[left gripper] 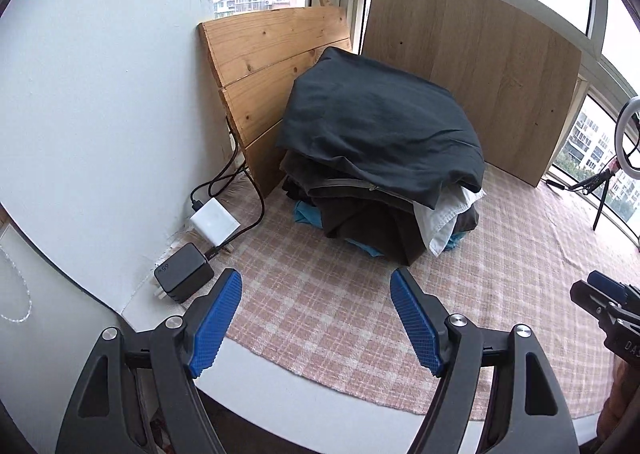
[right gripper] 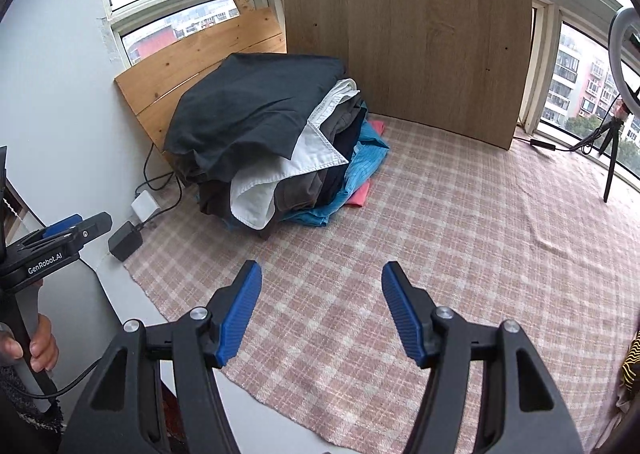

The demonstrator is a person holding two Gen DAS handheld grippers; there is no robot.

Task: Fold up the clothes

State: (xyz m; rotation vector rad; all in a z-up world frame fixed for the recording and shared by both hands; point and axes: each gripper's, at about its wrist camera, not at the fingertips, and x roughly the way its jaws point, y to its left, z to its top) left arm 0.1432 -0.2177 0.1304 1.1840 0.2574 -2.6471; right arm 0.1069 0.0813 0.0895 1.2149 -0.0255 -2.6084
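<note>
Both hand-held grippers (left gripper: 316,286) (right gripper: 322,278) gape, empty, before the clothes pile (left gripper: 380,157).

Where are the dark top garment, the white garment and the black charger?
dark top garment (left gripper: 376,121), left wrist view, middle of its top.
white garment (right gripper: 308,157), right wrist view, hemmed corner.
black charger (left gripper: 184,274), left wrist view, top face.

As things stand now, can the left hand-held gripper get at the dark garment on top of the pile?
Probably yes. The left hand-held gripper is open and empty, and only bare checked cloth lies between it and the pile. The dark garment lies uppermost, with nothing covering it, though it is not yet within the fingers.
</note>
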